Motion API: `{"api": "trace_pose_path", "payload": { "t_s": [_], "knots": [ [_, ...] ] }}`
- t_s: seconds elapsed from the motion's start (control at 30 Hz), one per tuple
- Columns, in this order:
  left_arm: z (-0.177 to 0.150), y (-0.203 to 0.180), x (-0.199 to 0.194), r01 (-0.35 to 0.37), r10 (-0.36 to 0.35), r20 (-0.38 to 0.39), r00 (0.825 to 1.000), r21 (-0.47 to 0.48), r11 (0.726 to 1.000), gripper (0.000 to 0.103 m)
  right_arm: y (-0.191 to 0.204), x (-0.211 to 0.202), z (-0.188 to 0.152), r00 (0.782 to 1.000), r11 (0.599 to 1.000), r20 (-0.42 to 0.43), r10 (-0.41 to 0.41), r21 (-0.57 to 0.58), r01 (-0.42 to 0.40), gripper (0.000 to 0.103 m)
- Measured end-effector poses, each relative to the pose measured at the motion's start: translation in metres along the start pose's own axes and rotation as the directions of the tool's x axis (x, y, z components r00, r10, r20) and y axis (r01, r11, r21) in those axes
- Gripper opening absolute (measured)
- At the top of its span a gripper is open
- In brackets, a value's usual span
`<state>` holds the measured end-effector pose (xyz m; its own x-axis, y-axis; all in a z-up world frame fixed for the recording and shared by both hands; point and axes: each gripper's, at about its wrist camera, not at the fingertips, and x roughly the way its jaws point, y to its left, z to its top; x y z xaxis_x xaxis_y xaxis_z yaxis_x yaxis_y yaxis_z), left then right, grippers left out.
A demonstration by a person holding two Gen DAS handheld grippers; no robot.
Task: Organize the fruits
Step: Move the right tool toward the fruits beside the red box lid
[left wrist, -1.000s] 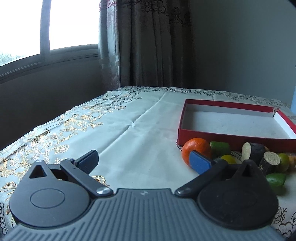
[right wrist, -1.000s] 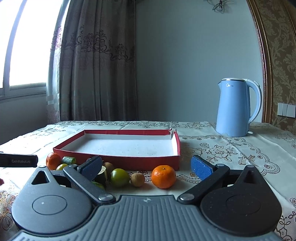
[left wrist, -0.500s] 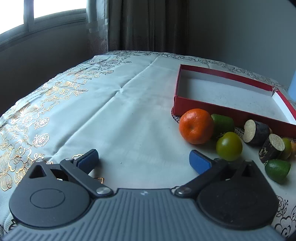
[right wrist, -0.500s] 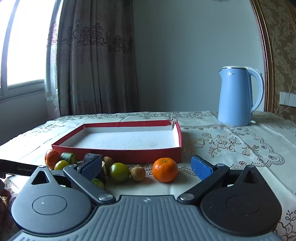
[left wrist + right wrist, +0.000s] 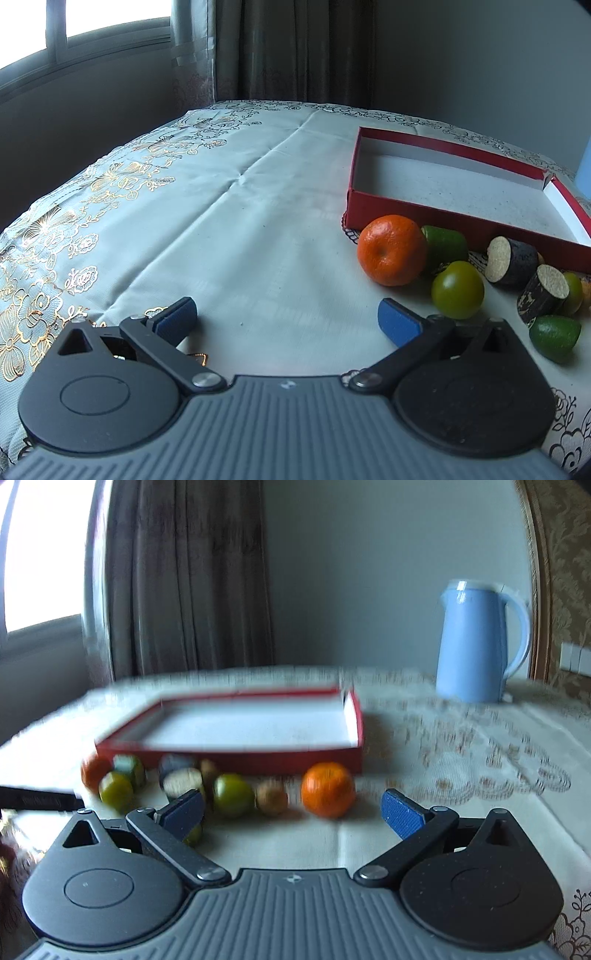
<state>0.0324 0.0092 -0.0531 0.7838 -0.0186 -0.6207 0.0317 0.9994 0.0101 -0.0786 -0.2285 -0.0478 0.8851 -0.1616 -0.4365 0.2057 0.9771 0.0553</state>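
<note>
The red box (image 5: 465, 218) lies empty on the tablecloth (image 5: 229, 221). Along its near wall sit two oranges (image 5: 392, 255) (image 5: 327, 788), several green fruits (image 5: 457, 290) and two dark cut stubs (image 5: 512, 260); blur in the right view hides an exact count. Left gripper (image 5: 288, 320) and right gripper (image 5: 293, 809) both gape wide, holding nothing

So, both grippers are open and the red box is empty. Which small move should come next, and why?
Probably move the left gripper forward and to its right, so its open jaws come around the nearest orange. This orange lies on the tablecloth at the end of the fruit row, just in front of the red box, with free space on its left side. The right wrist view is blurred.
</note>
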Motion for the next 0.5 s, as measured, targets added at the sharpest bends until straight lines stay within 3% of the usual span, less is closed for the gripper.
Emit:
{"api": "trace_pose_path", "payload": {
  "t_s": [0.17, 0.33, 0.5],
  "knots": [
    [0.001, 0.000, 0.000, 0.000, 0.000, 0.000, 1.000, 0.000, 1.000, 0.103, -0.001, 0.018, -0.003, 0.988, 1.000, -0.153, 0.023, 0.007, -0.022, 0.103],
    [0.001, 0.000, 0.000, 0.001, -0.001, -0.002, 1.000, -0.001, 1.000, 0.103, -0.001, 0.027, -0.005, 0.975, 1.000, -0.220, 0.008, 0.010, -0.006, 0.103],
    [0.001, 0.000, 0.001, 0.001, -0.001, -0.002, 1.000, -0.001, 1.000, 0.103, -0.001, 0.027, -0.005, 0.974, 1.000, -0.227, 0.003, 0.000, -0.003, 0.103]
  ]
}}
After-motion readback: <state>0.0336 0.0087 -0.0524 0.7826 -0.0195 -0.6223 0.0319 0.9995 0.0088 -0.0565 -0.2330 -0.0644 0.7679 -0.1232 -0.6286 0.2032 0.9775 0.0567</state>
